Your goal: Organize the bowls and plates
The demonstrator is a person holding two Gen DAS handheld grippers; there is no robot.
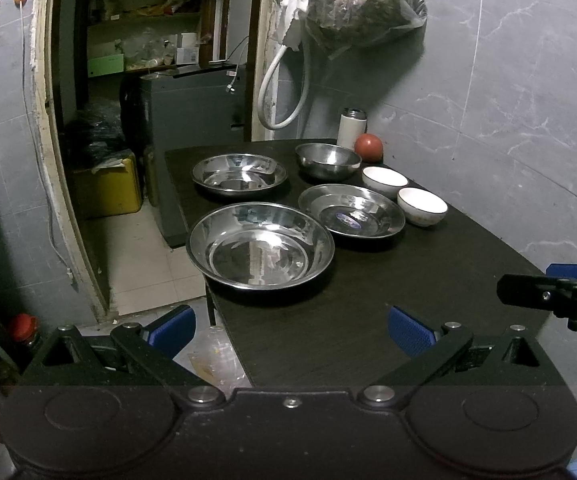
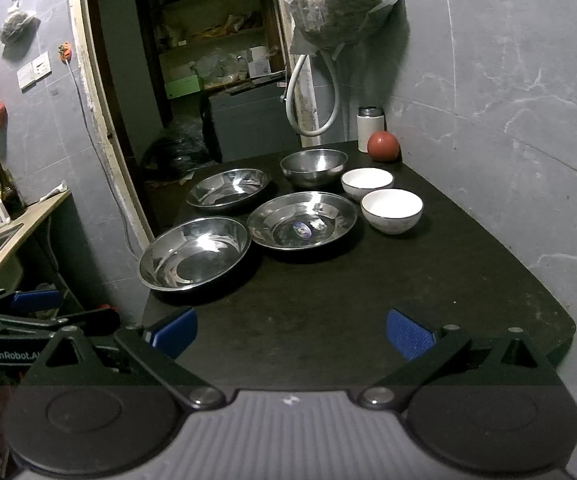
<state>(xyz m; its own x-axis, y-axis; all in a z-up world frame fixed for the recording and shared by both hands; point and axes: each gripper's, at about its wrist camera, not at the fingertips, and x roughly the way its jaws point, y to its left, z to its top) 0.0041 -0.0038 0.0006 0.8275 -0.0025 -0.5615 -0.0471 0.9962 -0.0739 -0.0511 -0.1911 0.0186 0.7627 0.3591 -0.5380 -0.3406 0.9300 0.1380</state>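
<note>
Your left gripper had its blue-padded fingers spread wide with nothing between them, hovering over the near edge of the dark table at the bottom of the left wrist frame. Your right gripper was likewise spread wide and empty, low in its own frame above the table's near part, and its tip also showed at the right edge of the left wrist frame. Beyond the fingers, in the centre of the left wrist frame, sat the nearest steel plate, close to the table's left edge. Just right of it and slightly higher in the frame lay the stickered steel plate, a blue label at its middle. Above the nearest plate, apart from it, was the far steel plate. To the right of that stood the steel bowl. Two white bowls sat on the right side: the near white bowl just beside the stickered plate, and the far white bowl close behind it. Against the grey wall at the back stood a white flask and a red ball beside it. A plastic bag hung at the top of the frame.
</note>
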